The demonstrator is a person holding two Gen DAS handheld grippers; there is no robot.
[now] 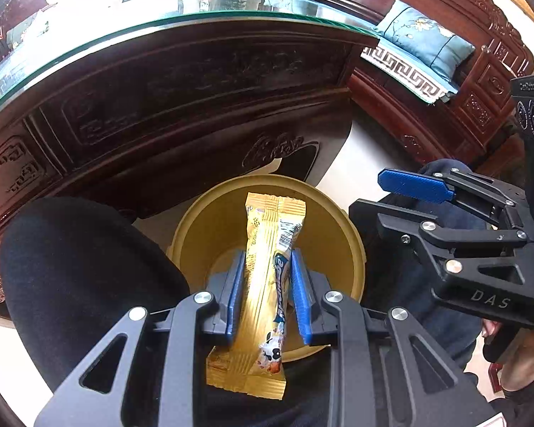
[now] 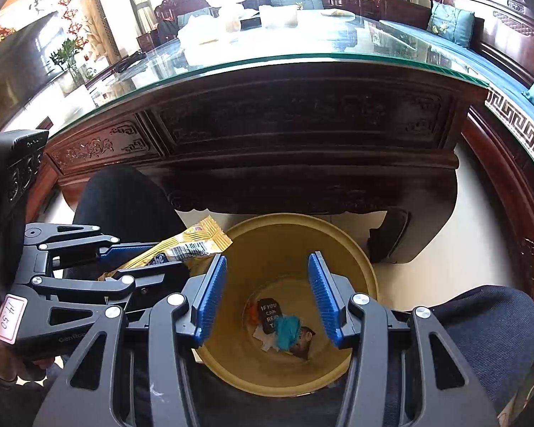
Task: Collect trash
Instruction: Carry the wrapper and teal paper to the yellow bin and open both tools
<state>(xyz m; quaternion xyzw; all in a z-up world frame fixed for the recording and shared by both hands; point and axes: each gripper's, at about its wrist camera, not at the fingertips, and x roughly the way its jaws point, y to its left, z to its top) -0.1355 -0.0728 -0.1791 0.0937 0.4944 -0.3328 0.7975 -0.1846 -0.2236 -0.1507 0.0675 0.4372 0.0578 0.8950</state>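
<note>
My left gripper (image 1: 267, 267) is shut on a long gold snack wrapper (image 1: 267, 277) and holds it over the yellow waste bin (image 1: 331, 227). The right wrist view shows the same wrapper (image 2: 185, 245) sticking out of the left gripper (image 2: 153, 256) at the bin's left rim. My right gripper (image 2: 267, 284) is open and empty above the bin (image 2: 356, 267); it also shows at the right of the left wrist view (image 1: 391, 195). Crumpled trash (image 2: 284, 327) lies at the bin's bottom.
A dark carved wooden table (image 2: 284, 135) with a glass top (image 2: 302, 42) stands just behind the bin. The person's knees (image 1: 82, 277) (image 2: 487, 323) flank the bin. A carved bench with blue cushions (image 1: 427, 42) is at the right.
</note>
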